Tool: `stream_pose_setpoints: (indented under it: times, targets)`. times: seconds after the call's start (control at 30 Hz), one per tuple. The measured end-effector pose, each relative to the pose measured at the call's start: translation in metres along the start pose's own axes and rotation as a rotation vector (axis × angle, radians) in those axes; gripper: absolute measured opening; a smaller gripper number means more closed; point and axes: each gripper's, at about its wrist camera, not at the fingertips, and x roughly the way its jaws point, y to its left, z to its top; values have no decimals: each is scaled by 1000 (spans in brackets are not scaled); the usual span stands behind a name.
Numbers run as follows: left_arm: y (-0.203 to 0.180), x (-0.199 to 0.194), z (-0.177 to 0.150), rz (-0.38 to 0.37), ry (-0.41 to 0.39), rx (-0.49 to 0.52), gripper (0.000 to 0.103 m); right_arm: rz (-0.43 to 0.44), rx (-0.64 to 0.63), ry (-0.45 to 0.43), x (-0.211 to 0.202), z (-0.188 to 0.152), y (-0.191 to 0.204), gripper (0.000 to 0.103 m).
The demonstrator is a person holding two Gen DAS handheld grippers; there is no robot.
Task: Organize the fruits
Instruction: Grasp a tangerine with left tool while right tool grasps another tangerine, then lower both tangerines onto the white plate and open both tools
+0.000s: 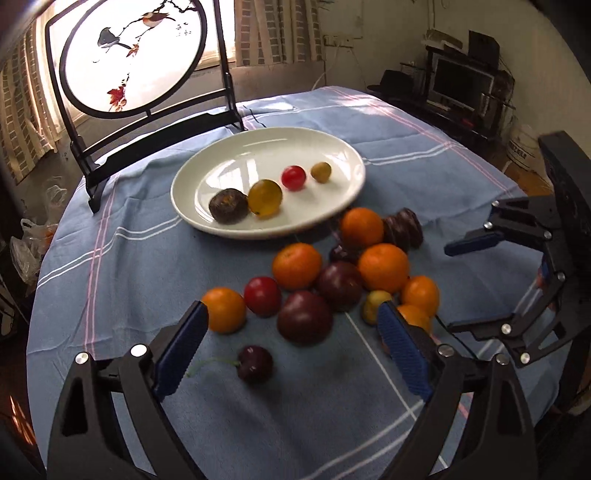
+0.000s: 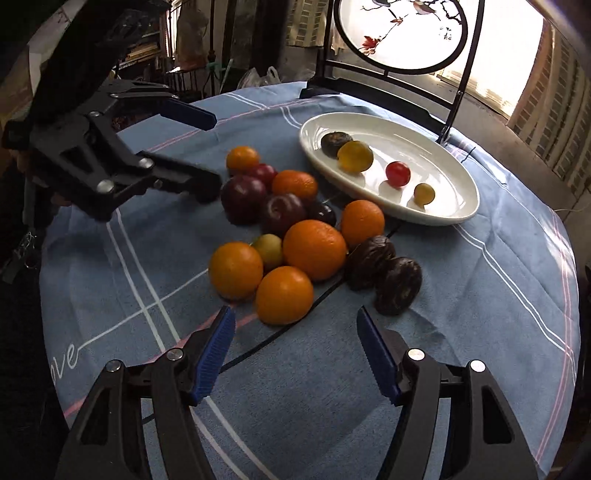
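Note:
A white oval plate [image 1: 258, 147] [image 2: 373, 127] holds several small fruits: a dark brown one [image 1: 228, 205], a yellow one [image 1: 265, 197], a red one [image 1: 293, 178] and an olive one [image 1: 321, 172]. In front of it lies a pile of oranges [image 1: 297, 266] [image 2: 314, 249], dark plums [image 1: 304, 322] [image 2: 282, 213] and two wrinkled brown fruits [image 2: 398, 284]. A stemmed cherry [image 1: 255, 363] lies apart on the cloth. My left gripper [image 1: 291, 310] [image 2: 213, 153] stands open over the pile's near side, holding nothing. My right gripper [image 2: 295, 312] [image 1: 450, 288] is open and empty, just short of the nearest orange [image 2: 284, 295].
A blue checked cloth [image 1: 110, 277] [image 2: 480, 295] covers the round table. A round bird-painted screen on a black stand [image 1: 136, 55] [image 2: 402, 33] rises behind the plate. Plastic bags [image 1: 26, 251] sit off the left edge, and a dark shelf with a screen [image 1: 461, 81] stands far right.

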Motion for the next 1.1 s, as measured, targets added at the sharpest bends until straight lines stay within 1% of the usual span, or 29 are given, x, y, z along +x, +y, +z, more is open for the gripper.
stream_pose_setpoints:
  times: [0.1, 0.13, 0.17, 0.2, 0.27, 0.37, 0.57, 0.6, 0.63, 0.7, 0.77, 0.8, 0.83, 0.87, 0.97, 1.03, 1.1]
  targets:
    - [-21, -2, -15, -32, 19, 53, 90, 11, -5, 8, 10, 5, 5, 67]
    - [-27, -2, -18, -43, 20, 69, 90, 2, -11, 15, 13, 6, 6, 65]
    - [-32, -2, -19, -55, 21, 84, 90, 6, -13, 23, 17, 7, 7, 59]
    - [-37, -1, -20, -61, 23, 99, 90, 20, -14, 34, 20, 7, 7, 48]
    - [-45, 4, -20, -62, 27, 118, 90, 12, -6, 36, 22, 5, 8, 37]
    - [-53, 15, -17, -82, 44, 118, 90, 14, 21, 30, 15, 1, 3, 37]
    - [-71, 32, -12, -97, 55, 145, 89, -33, 71, 8, -10, -14, -11, 37]
    - [-73, 34, -10, -99, 54, 144, 87, -33, 76, 6, -12, -16, -13, 37]
    - [-75, 36, -9, -100, 57, 143, 82, -38, 79, 7, -13, -18, -14, 37]
    - [-76, 42, -5, -98, 70, 134, 66, -44, 85, 10, -14, -20, -17, 37]
    - [-76, 44, -3, -49, 65, 138, 48, -43, 95, 10, -13, -22, -18, 37]
    - [-75, 41, -3, -57, 65, 139, 46, -43, 98, 9, -13, -22, -18, 37]
    - [-72, 39, -2, -92, 73, 128, 37, -43, 98, 6, -14, -21, -18, 37]
    - [-70, 34, -3, -102, 76, 120, 37, -43, 98, 0, -15, -19, -18, 37]
    - [-60, 13, 6, -64, 4, 125, 37, -46, 90, -25, -20, -6, -21, 37]
    - [-44, 4, 23, -37, -33, 80, 37, -69, 83, -51, -23, 10, -26, 37]
    - [-27, 0, 45, 9, -72, 36, 37, -92, 97, -93, -27, 29, -35, 37]
